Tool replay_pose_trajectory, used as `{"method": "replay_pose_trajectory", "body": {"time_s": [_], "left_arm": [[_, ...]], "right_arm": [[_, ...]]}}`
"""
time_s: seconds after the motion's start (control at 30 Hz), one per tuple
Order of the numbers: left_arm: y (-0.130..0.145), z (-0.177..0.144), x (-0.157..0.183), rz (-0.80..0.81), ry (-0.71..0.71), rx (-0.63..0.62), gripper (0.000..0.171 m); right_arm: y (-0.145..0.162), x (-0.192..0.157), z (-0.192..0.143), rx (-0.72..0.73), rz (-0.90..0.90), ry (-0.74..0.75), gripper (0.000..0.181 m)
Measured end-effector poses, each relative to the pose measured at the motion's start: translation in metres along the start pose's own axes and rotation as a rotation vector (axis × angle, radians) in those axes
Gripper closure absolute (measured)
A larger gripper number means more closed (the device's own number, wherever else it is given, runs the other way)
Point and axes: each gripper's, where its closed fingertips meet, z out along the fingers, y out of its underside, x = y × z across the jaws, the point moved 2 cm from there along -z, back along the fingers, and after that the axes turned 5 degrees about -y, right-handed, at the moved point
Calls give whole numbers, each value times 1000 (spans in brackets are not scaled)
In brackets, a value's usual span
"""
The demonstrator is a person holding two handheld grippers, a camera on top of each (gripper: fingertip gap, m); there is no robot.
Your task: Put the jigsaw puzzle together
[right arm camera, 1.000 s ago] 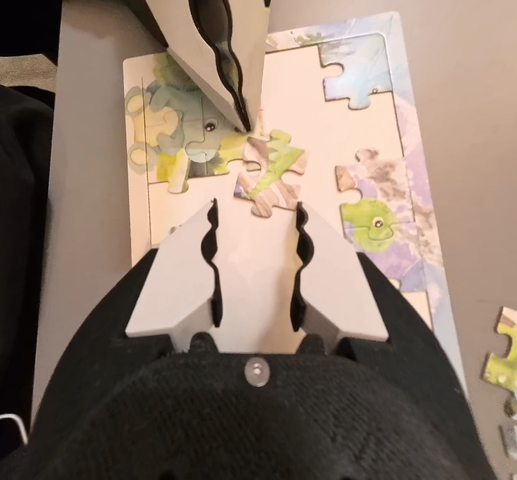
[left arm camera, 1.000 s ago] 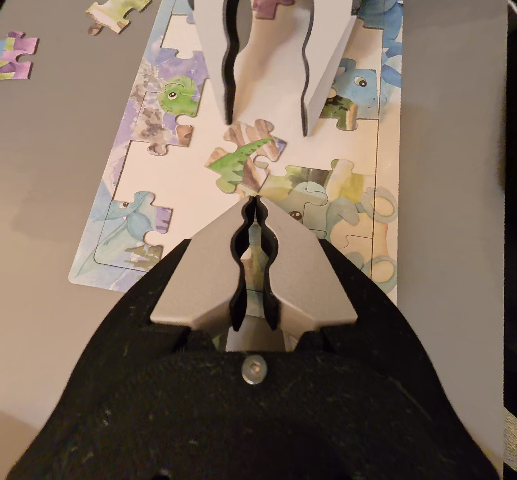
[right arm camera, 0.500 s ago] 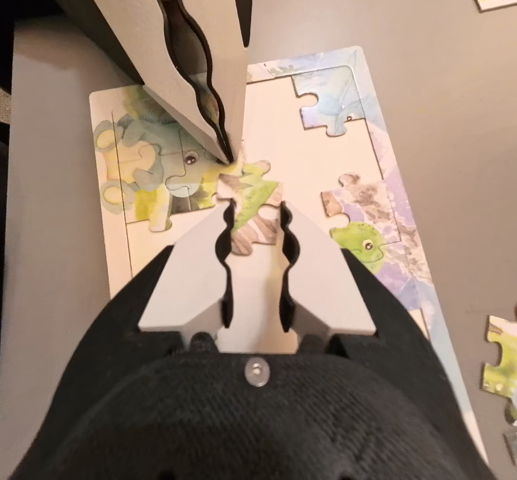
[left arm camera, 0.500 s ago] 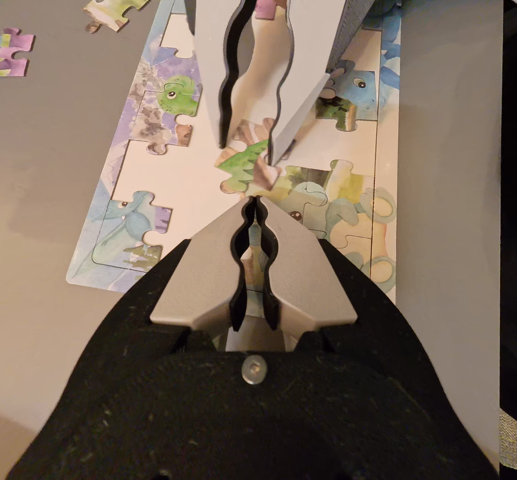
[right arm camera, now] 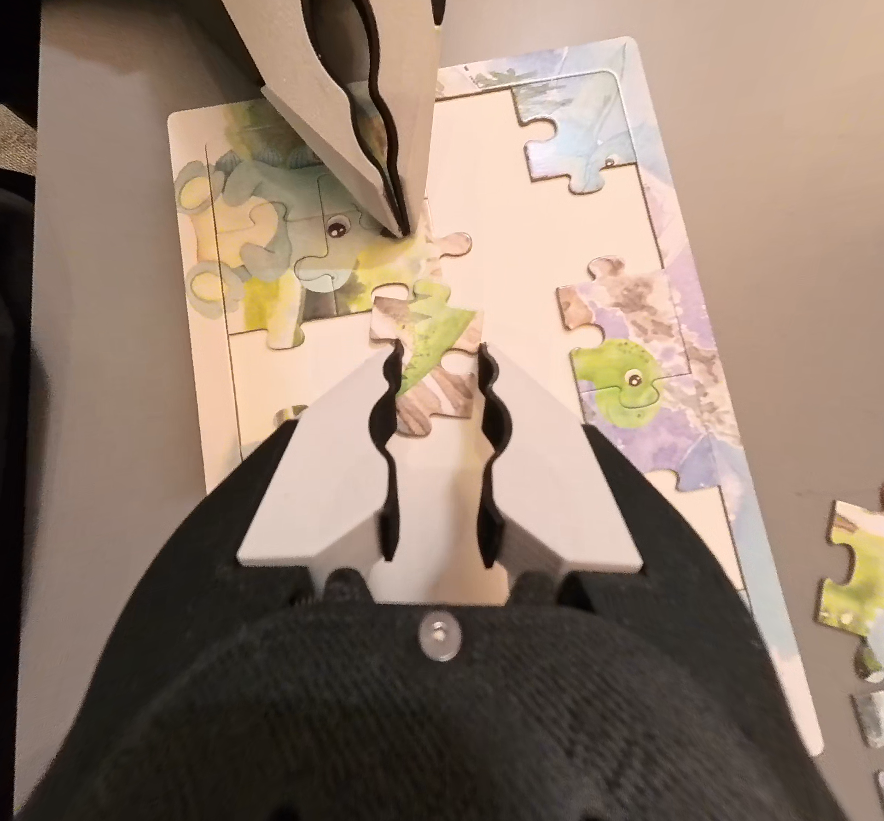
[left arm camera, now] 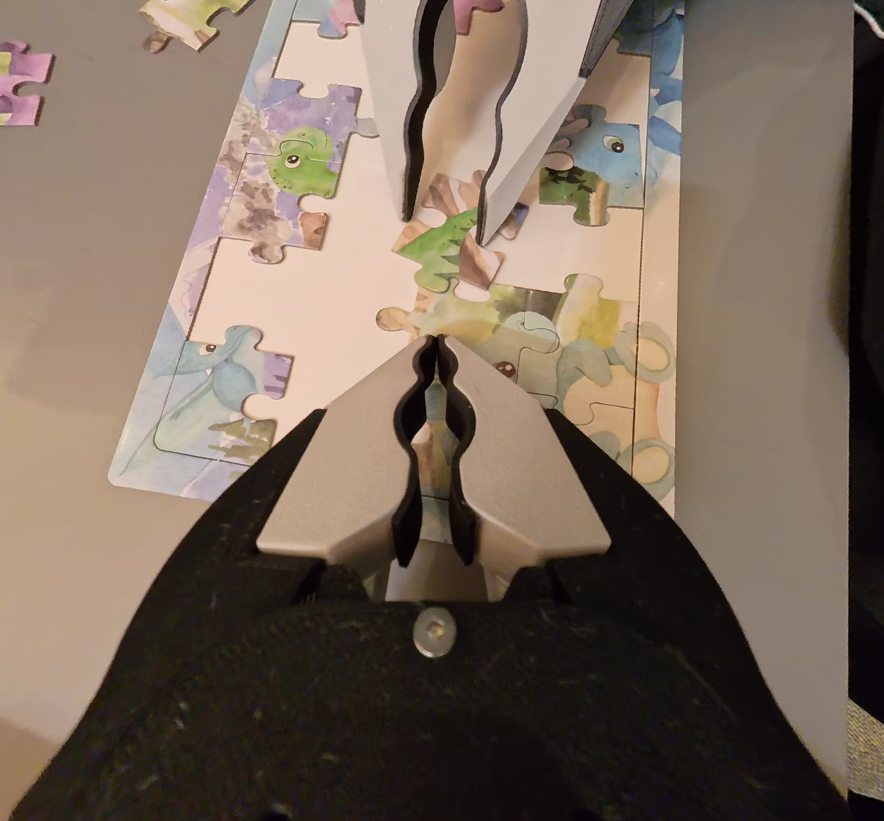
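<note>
Right gripper (right arm camera: 437, 350), fingers apart, straddles the loose green-and-brown puzzle piece (right arm camera: 430, 343) without clamping it; both tips stand at the piece's flanks. This piece lies flat on the bare cream floor of the puzzle tray (right arm camera: 526, 233), slightly skewed, with one notch facing the assembled blue-green dinosaur cluster (right arm camera: 306, 243) just beside it but not yet interlocked. Judged from its look, it is thin printed card: light, stiff in plane, easily bent or creased if pinched hard, and apt to slide on the smooth tray. Its straight flanks between the knobs seem the best purchase; alternatively, push it flat from its far edge. Left gripper (left arm camera: 434, 341), fingers together with nothing between them, rests its tips on the cluster's edge, apparently pinning those pieces. Farther out sit the placed green-dinosaur pieces (right arm camera: 626, 377), a blue corner piece (right arm camera: 574, 147), and spare pieces (left arm camera: 196, 8) on the grey table (left arm camera: 95, 176).
</note>
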Motion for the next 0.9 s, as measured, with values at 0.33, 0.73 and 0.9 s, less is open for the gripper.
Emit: {"method": "replay_pose_trajectory", "body": {"time_s": [0.33, 0.73, 0.9], "left_arm": [[0, 0, 0, -5, 5, 0, 171], [0, 0, 0, -6, 6, -1, 171], [0, 0, 0, -8, 7, 0, 171]], "right_arm": [[0, 0, 0, -17, -17, -4, 152], [4, -1, -3, -2, 4, 14, 152], [3, 1, -3, 1, 4, 18, 152]]}}
